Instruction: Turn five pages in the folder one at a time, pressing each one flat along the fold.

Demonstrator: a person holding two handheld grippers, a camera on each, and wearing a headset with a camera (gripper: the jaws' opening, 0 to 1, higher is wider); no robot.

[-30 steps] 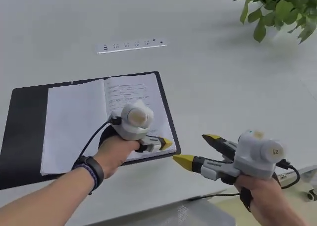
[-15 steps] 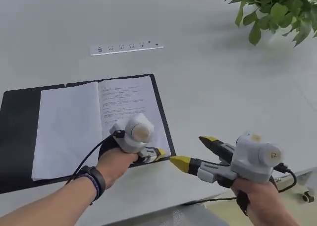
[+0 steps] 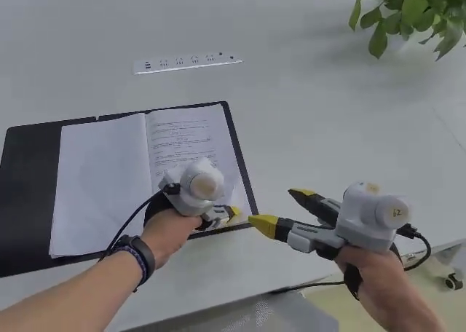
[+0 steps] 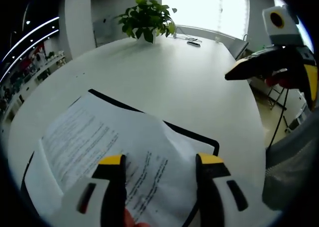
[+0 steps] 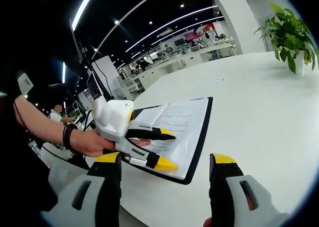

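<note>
A black folder [image 3: 29, 157] lies open on the white table, with a blank sheet [image 3: 102, 179] on the left and a printed page [image 3: 189, 139] on the right. My left gripper [image 3: 227, 215] is at the printed page's near right corner, open. In the left gripper view its jaws [image 4: 160, 160] straddle the printed page [image 4: 99, 142], whose corner bulges up slightly. My right gripper [image 3: 278, 208] hovers open just right of the folder's corner, above the table. It points at the left gripper [image 5: 162, 150] and the folder [image 5: 199, 147], with nothing between its jaws [image 5: 164, 160].
A white power strip [image 3: 188, 61] lies on the table beyond the folder. A green potted plant [image 3: 408, 12] stands at the far right. The table's near edge runs just below both hands.
The right gripper has drifted slightly left, closer to the folder's corner. The left gripper stays at the page's near right corner. The head view has shifted a little.
</note>
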